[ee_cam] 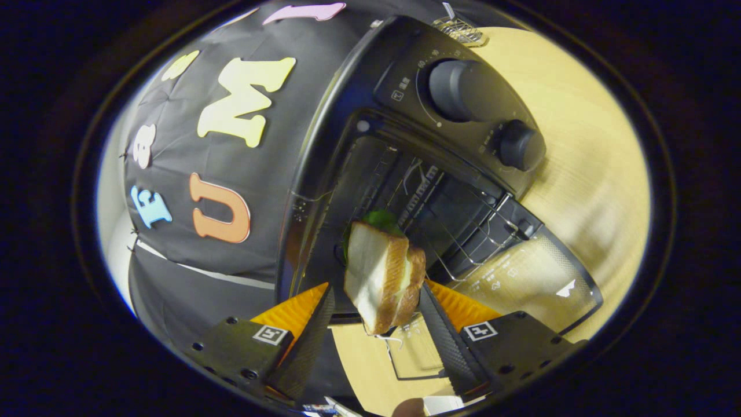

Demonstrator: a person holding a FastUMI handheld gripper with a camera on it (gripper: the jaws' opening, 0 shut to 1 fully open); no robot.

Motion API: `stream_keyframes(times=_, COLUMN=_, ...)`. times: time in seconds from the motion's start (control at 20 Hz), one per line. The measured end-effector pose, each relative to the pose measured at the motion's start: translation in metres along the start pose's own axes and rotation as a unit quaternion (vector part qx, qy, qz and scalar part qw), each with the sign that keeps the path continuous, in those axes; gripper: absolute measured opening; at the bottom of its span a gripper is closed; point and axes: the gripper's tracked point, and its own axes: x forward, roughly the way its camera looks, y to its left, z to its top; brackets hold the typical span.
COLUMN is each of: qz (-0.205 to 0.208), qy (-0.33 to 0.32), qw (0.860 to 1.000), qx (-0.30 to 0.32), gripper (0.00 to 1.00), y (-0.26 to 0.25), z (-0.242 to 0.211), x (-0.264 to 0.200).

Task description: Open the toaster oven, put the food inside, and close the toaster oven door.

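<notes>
Light wood tabletop [584, 174] runs under everything, with the booth's black cloth wall [191, 255] behind, and the whole view is tipped hard sideways so the scene looks rolled over.

On the table sits the toaster oven [359, 133], black, with its glass door [538, 284] dropped open. Its control panel has 2 knobs, a bigger one [463, 90] and a smaller one [521, 145]; the markings around them are too small and blurry to make out. Inside you can see a wire rack [469, 231], but the back of the cavity is dark and I can't tell much else in there.

The gripper [376, 301] has a sandwich [382, 278] between its fingers, right at the mouth of the oven, roughly level with the front of the rack. It looks like 2 toasted slices with a pale filling, plus a green leaf poking out the far side. The right finger sits against the crust side; the left finger looks a touch off the bread face, so I honestly can't tell if both are pressing on it. The jaws are set fairly narrow either way.

Some metal grid thing [460, 29] sits past the oven on the table, partly cut off, can't say what it is. Something pale and blurry shows below the fingers too.
</notes>
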Motion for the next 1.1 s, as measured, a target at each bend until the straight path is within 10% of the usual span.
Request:
stream_keyframes(times=0.5, qz=-0.058, qy=0.018, qw=0.986, qx=-0.153, gripper=0.95, y=0.015, z=-0.016, x=-0.052)
stream_keyframes(times=1.1, qz=-0.173, qy=0.074, qw=0.892, qx=-0.411, gripper=0.96, y=-0.001, z=-0.075, x=-0.132)
